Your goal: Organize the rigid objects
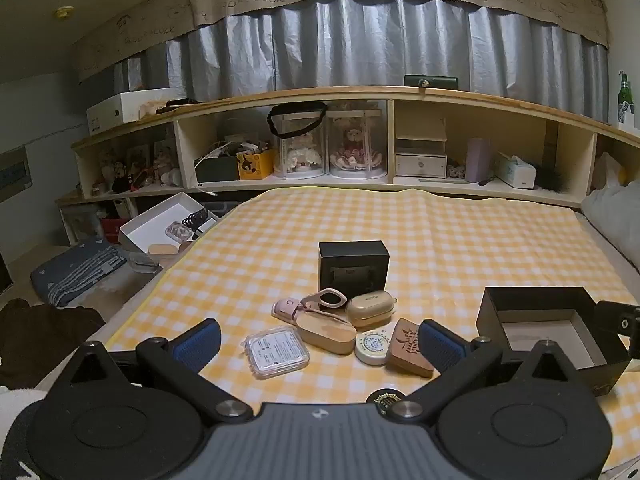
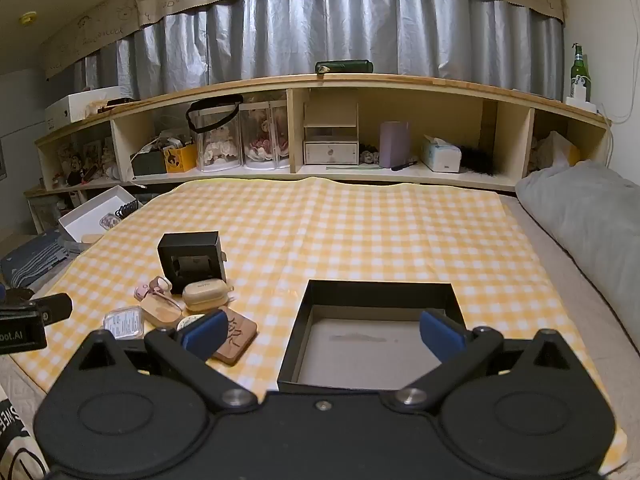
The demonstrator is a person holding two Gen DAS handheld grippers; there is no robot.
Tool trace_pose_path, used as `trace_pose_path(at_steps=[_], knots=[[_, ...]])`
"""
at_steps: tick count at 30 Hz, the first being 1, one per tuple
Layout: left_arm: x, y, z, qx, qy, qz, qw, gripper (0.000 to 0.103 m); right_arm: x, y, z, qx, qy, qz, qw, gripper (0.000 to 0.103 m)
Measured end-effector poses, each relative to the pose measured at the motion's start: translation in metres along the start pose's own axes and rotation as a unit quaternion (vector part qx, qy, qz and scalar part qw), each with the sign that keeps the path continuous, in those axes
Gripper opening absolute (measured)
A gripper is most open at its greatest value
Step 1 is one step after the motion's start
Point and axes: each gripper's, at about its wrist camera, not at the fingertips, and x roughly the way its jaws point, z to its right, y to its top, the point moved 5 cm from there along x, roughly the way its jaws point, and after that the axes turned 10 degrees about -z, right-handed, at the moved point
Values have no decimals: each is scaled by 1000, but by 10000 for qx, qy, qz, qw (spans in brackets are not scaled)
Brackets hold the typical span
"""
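Note:
On the yellow checked cloth [image 1: 440,232] lies a cluster of small objects: a clear plastic case [image 1: 277,353], a wooden oval box [image 1: 326,332], a beige earbud case [image 1: 369,309], a pink device [image 1: 286,307], a round white tin [image 1: 372,347] and a carved wooden block [image 1: 410,347]. A small black cube box [image 1: 353,270] stands behind them. An open black box [image 2: 374,336] sits to the right, empty. My left gripper [image 1: 320,344] is open just short of the cluster. My right gripper [image 2: 323,334] is open over the black box's near edge. The cluster also shows in the right wrist view [image 2: 192,312].
A long wooden shelf [image 2: 320,84] full of items runs behind the bed. A white box [image 1: 160,224] with small things sits off the cloth's left edge. A grey pillow [image 2: 588,208] lies on the right. The far cloth holds nothing.

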Motion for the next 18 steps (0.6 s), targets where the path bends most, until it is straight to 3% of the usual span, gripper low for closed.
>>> trace_pose_path(at_steps=[18], knots=[[0,0,0,2,-1,15,10000,103,1,-2,0,0,10,-30,10000,103]])
